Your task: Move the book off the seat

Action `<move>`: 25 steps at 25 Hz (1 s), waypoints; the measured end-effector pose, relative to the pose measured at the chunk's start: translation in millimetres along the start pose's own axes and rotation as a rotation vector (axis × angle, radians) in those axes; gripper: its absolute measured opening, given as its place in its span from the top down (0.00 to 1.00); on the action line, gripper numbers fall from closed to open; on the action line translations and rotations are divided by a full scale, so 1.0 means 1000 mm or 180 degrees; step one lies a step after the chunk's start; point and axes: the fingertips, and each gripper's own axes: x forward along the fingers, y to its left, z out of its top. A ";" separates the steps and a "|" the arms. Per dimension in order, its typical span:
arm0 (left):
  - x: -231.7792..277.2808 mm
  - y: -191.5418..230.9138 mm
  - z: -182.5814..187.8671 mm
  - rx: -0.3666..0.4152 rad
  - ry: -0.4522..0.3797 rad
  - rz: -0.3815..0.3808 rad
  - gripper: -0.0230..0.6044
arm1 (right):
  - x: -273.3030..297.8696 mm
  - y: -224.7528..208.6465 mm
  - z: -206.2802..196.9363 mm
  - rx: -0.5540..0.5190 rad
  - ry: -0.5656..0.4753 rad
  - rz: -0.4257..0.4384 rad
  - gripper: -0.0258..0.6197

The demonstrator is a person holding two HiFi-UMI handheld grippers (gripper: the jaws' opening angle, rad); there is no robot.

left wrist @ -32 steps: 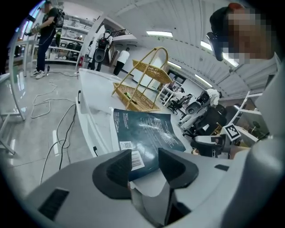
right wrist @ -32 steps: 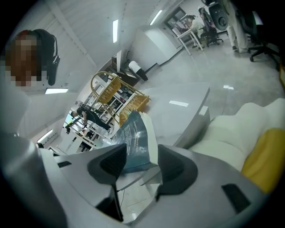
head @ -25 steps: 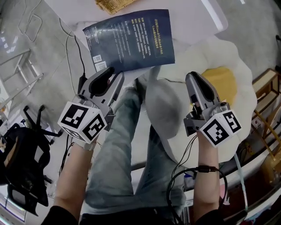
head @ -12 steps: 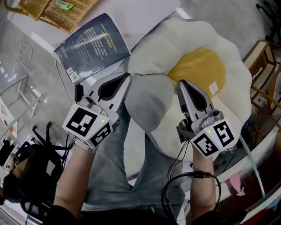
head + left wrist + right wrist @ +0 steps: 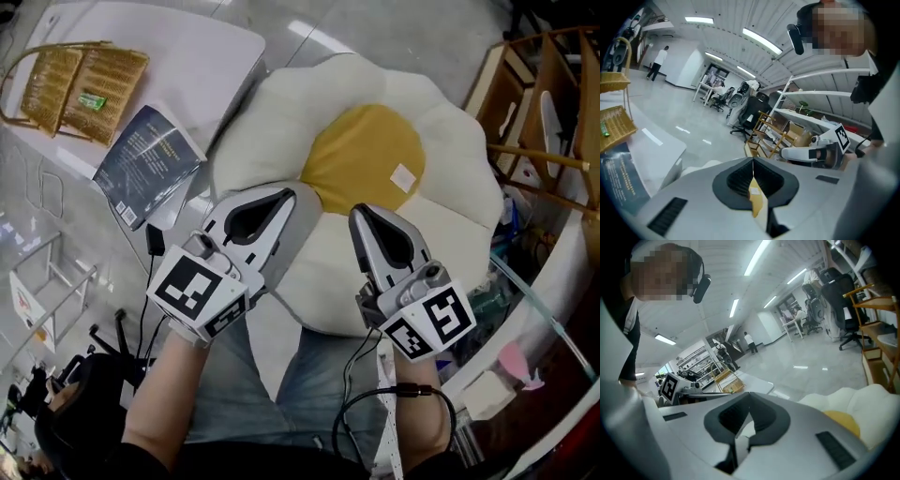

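The dark blue book (image 5: pixel 145 167) lies flat at the near edge of a white table (image 5: pixel 202 56), up and left of both grippers; the left gripper view catches it as well, the book (image 5: pixel 621 180) low at the left. The seat is a fried-egg cushion (image 5: pixel 441 141), white with a yellow middle (image 5: pixel 361 155), and nothing lies on it. My left gripper (image 5: pixel 289 193) hovers over the cushion's left rim, shut and empty. My right gripper (image 5: pixel 356 212) is beside it over the cushion's front, also shut with nothing in it. In their own views, the left gripper (image 5: pixel 753 161) and right gripper (image 5: pixel 749 406) show closed jaws.
A wicker basket (image 5: pixel 80 84) sits on the table behind the book. A wooden rack (image 5: pixel 553 103) stands right of the cushion. Cables (image 5: pixel 375 412) hang by my legs. A black office chair (image 5: pixel 66 412) is at the lower left.
Both grippers swung right, away from the book and over the cushion. The book is now far up-left on the table. The left jaws closed.
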 end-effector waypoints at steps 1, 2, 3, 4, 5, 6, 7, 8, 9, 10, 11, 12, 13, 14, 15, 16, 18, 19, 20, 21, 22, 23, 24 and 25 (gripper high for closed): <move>0.004 -0.014 0.006 0.0048 0.0004 -0.0063 0.95 | -0.011 0.001 0.007 0.0002 -0.0053 -0.0028 0.94; 0.009 -0.028 0.013 0.0089 0.0006 -0.0122 0.95 | -0.023 0.003 0.013 -0.0006 -0.0102 -0.0057 0.94; 0.013 -0.042 0.021 0.0133 0.0011 -0.0172 0.95 | -0.034 0.004 0.020 -0.0030 -0.0148 -0.0086 0.94; 0.017 -0.056 0.029 0.0196 0.0015 -0.0224 0.95 | -0.044 0.005 0.028 -0.0065 -0.0191 -0.0117 0.94; 0.021 -0.071 0.038 0.0285 0.0006 -0.0297 0.95 | -0.055 0.005 0.035 -0.0102 -0.0231 -0.0149 0.94; 0.024 -0.087 0.045 0.0375 -0.0012 -0.0389 0.95 | -0.065 0.006 0.042 -0.0130 -0.0269 -0.0179 0.94; 0.025 -0.103 0.052 0.0438 -0.0027 -0.0480 0.95 | -0.075 0.006 0.048 -0.0144 -0.0306 -0.0206 0.94; 0.026 -0.117 0.058 0.0469 -0.0036 -0.0556 0.95 | -0.085 0.006 0.055 -0.0146 -0.0343 -0.0232 0.94; 0.025 -0.131 0.065 0.0480 -0.0042 -0.0621 0.95 | -0.094 0.006 0.062 -0.0143 -0.0383 -0.0259 0.94; 0.024 -0.143 0.071 0.0484 -0.0049 -0.0675 0.95 | -0.103 0.007 0.069 -0.0143 -0.0426 -0.0286 0.94; 0.023 -0.154 0.077 0.0482 -0.0054 -0.0717 0.95 | -0.112 0.009 0.076 -0.0147 -0.0468 -0.0309 0.94; 0.021 -0.164 0.083 0.0475 -0.0054 -0.0748 0.95 | -0.121 0.012 0.084 -0.0153 -0.0505 -0.0326 0.94; 0.018 -0.174 0.088 0.0465 -0.0045 -0.0773 0.95 | -0.130 0.017 0.092 -0.0162 -0.0535 -0.0338 0.94; 0.015 -0.184 0.092 0.0461 -0.0030 -0.0801 0.95 | -0.138 0.021 0.101 -0.0175 -0.0561 -0.0349 0.94; 0.012 -0.194 0.097 0.0473 -0.0012 -0.0837 0.95 | -0.146 0.026 0.109 -0.0199 -0.0587 -0.0359 0.94; 0.010 -0.205 0.102 0.0505 0.0002 -0.0884 0.95 | -0.153 0.031 0.119 -0.0231 -0.0617 -0.0368 0.94; 0.006 -0.227 0.114 0.0592 0.0001 -0.0987 0.95 | -0.167 0.040 0.136 -0.0274 -0.0682 -0.0377 0.94; 0.003 -0.239 0.121 0.0631 -0.0005 -0.1036 0.95 | -0.175 0.046 0.144 -0.0267 -0.0712 -0.0375 0.94; -0.001 -0.250 0.129 0.0674 -0.0010 -0.1084 0.95 | -0.182 0.052 0.151 -0.0249 -0.0740 -0.0370 0.94; -0.005 -0.262 0.136 0.0716 -0.0016 -0.1129 0.95 | -0.189 0.057 0.158 -0.0232 -0.0765 -0.0367 0.94; -0.009 -0.273 0.143 0.0750 -0.0023 -0.1170 0.95 | -0.196 0.063 0.164 -0.0223 -0.0787 -0.0371 0.94; -0.013 -0.283 0.150 0.0765 -0.0030 -0.1207 0.95 | -0.203 0.069 0.170 -0.0224 -0.0806 -0.0382 0.94; -0.018 -0.293 0.157 0.0763 -0.0033 -0.1246 0.95 | -0.211 0.075 0.176 -0.0228 -0.0823 -0.0398 0.94; -0.023 -0.302 0.163 0.0754 -0.0031 -0.1287 0.95 | -0.219 0.082 0.182 -0.0232 -0.0840 -0.0414 0.94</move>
